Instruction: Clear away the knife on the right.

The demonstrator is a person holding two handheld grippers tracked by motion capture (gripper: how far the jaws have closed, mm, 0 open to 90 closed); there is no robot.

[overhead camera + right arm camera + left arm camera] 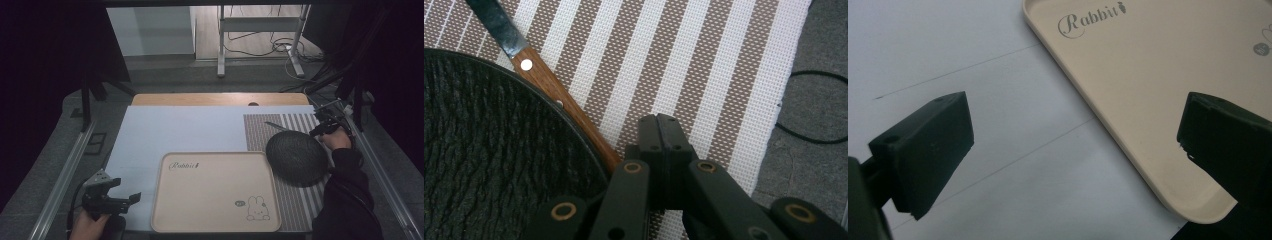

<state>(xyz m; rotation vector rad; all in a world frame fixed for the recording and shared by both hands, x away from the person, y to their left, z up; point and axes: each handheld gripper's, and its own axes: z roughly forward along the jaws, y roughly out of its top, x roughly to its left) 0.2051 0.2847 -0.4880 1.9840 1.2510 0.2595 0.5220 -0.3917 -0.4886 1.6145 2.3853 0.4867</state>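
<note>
Nearest, at the bottom left of the high view, a hand (87,226) holds the left gripper (131,199) low over the pale blue surface (175,130), w/ its fingers (930,145) wide apart and nothing between them; in the left gripper view they frame bare surface and the near left corner of the tray (1148,90). The beige tray (200,195) lies flat at near centre, just right of that gripper, w/ "Rabbit" script at its far left corner and a small rabbit drawing at its near right corner; nothing lies on it. To its right, a brown-and-white striped mat (295,200) covers the right part of the surface, running from near edge to far. A dark, round, textured plate (296,157) sits on the mat, its left rim just beside the tray's far right corner. Beyond the plate, a knife (280,127) lies on the mat, blade pointing left; in the right gripper view its wooden handle w/ rivets (554,90) runs along the plate's rim (499,165), partly under it. The right gripper (320,131), held by a dark-sleeved arm (345,200) from the near right, sits at the far right of the mat; its fingers (663,150) are pressed together on nothing, just beside the handle end, whether touching it can't be told. Far off, a wooden edge (220,99) shows past the blue surface, then grey floor w/ cables.
</note>
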